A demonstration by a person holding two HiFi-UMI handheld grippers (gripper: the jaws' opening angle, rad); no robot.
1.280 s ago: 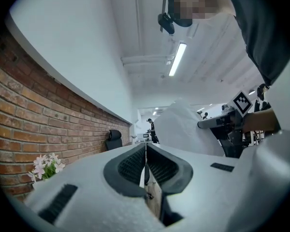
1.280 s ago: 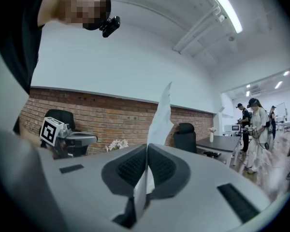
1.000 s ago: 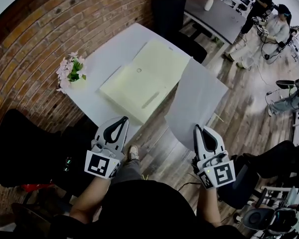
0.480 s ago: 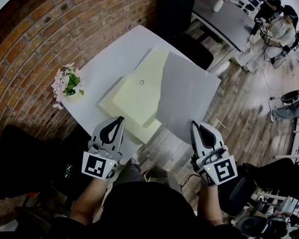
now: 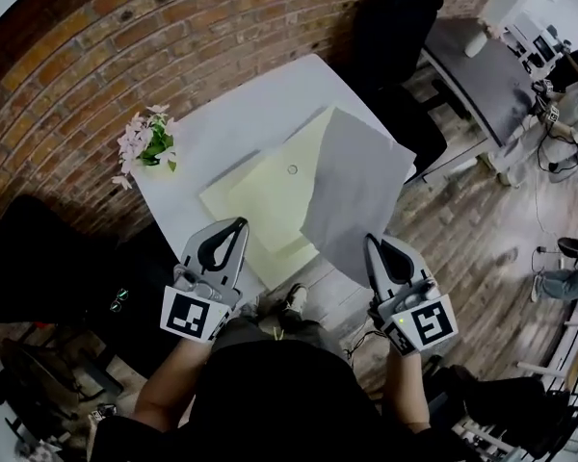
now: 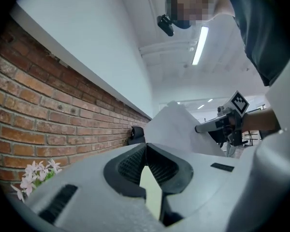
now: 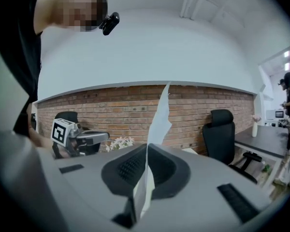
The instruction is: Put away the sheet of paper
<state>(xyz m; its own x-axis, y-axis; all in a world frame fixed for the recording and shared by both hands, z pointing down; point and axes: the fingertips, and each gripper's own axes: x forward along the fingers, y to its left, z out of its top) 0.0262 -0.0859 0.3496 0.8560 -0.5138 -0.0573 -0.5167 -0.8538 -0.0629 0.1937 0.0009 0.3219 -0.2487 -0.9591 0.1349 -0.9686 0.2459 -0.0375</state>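
Observation:
A pale yellow folder [image 5: 266,192] lies open on the white table [image 5: 226,123]. My left gripper [image 5: 235,225] is shut on its near edge, and a yellow strip [image 6: 152,195] shows between the jaws [image 6: 145,147]. My right gripper [image 5: 371,243] is shut on the near corner of the grey-white sheet of paper [image 5: 354,192]. The sheet hangs over the folder's right half and the table's right edge. In the right gripper view the paper [image 7: 160,116] rises edge-on from the shut jaws [image 7: 147,148]. The left gripper view shows the sheet [image 6: 175,124] too.
A pot of pink flowers [image 5: 148,142] stands at the table's left corner by the brick wall [image 5: 125,37]. A black office chair [image 5: 397,27] is behind the table and another [image 7: 220,129] stands to the right. People work at a grey desk [image 5: 482,70] far right.
The right gripper has carried the sheet left, from over the floor to over the folder's right half. The left gripper has come up to the folder's near edge.

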